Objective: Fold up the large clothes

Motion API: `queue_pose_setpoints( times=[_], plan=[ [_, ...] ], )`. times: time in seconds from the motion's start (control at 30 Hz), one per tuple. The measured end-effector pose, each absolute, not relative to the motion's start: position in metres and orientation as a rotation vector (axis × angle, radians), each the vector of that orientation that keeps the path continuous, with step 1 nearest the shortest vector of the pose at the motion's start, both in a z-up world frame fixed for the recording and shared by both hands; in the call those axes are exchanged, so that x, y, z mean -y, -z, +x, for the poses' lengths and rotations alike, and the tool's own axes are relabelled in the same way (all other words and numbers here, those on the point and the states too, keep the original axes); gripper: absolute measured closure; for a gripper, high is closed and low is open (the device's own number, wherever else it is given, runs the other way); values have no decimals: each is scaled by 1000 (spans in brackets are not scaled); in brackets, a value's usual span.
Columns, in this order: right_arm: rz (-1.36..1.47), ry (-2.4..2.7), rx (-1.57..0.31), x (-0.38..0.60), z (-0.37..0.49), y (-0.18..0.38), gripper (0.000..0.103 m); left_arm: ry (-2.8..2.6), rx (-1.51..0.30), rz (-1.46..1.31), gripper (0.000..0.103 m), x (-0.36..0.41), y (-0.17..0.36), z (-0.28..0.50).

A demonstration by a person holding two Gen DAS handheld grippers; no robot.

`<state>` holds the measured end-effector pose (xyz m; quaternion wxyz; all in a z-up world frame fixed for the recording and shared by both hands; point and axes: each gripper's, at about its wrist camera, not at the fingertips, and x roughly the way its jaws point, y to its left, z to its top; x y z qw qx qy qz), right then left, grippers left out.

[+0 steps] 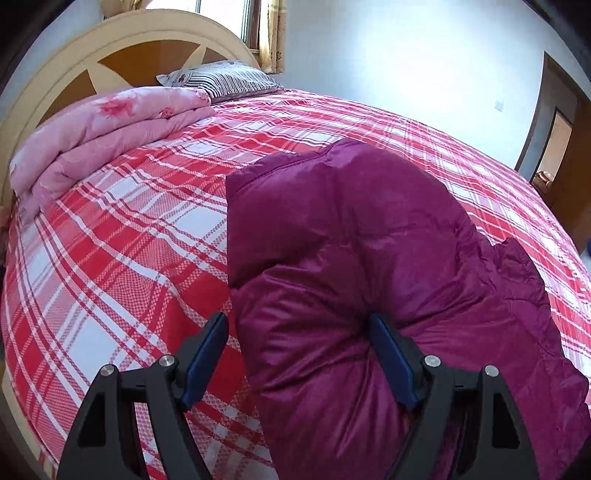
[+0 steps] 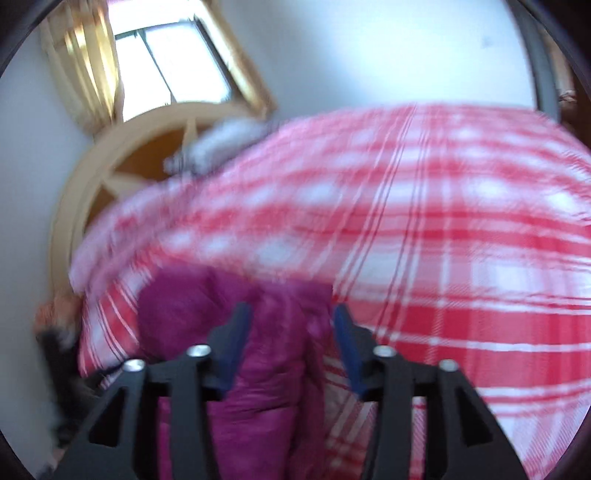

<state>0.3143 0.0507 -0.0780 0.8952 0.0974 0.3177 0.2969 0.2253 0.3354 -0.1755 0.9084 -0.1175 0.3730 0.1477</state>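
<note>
No brand, label or writing can be read on anything in either view. A magenta padded jacket [image 1: 369,258] lies folded over on a bed [image 1: 122,236] covered in a red-and-white plaid sheet, toward the near right of the left wrist view, its puffy bulk rising in front of the camera and hiding the sheet behind it. The left gripper [image 1: 299,354] is spread wide — its right blue pad presses against the jacket's fabric, which bunches at that point, while its left pad hangs over bare sheet just beside the jacket's edge; nothing is clamped between them. Far left on the bed rests a folded pink quilt [image 1: 96,136], and beyond it a striped pillow [image 1: 225,79] sits against the cream and brown headboard [image 1: 74,74]. A window [image 1: 221,18] with yellow curtains is behind the headboard, and a brown door frame [image 1: 550,122] stands at the far right — this doorway shows only from the left wrist. The right wrist view is heavily blurred: the right gripper [image 2: 291,347] also stands apart, with the jacket [image 2: 258,332] running up between its pads, though whether either pad touches the cloth cannot be told. That view takes in the plaid bed [image 2: 461,258] to the right, the headboard [image 2: 122,177], the window [image 2: 173,62] tilted above, and a dark shape with an orange blur [image 2: 59,310] at the near left that cannot be made out.
</note>
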Motion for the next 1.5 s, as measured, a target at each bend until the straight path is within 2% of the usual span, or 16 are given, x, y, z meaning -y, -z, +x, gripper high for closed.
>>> queue_pose_setpoints(
  times=[0.03, 0.1, 0.2, 0.3, 0.5, 0.6, 0.7, 0.87, 0.93, 1.17, 1.5],
  plan=[
    [234, -653, -631, -52, 305, 71, 22, -305, -769, -246, 24, -336, 175, 226],
    [329, -792, -651, -59, 297, 76, 22, -311, -766, -242, 24, -333, 175, 225],
    [320, -849, -778, -87, 302, 118, 23, -322, -766, -231, 23, -332, 175, 226],
    [324, -790, -847, -88, 313, 155, 32, -307, -762, -244, 23, -333, 176, 226],
    [348, -833, -757, -76, 316, 178, 33, -295, -759, -276, 21, -336, 179, 226],
    [353, -860, -766, -77, 317, 173, 27, -298, -769, -265, 21, -334, 172, 224],
    [386, -856, -804, -70, 313, 161, 26, -293, -743, -267, 21, -330, 153, 209],
    [297, -787, -725, -50, 273, 120, 18, -258, -639, -240, 21, -314, 113, 166],
    [252, -770, -663, -41, 248, 103, 7, -250, -605, -229, 21, -307, 101, 152],
    [74, -656, -539, -38, 195, 73, 2, -201, -543, -205, 21, -292, 70, 121],
    [39, -638, -471, -34, 170, 51, 1, -180, -509, -179, 21, -279, 55, 107]
  ],
)
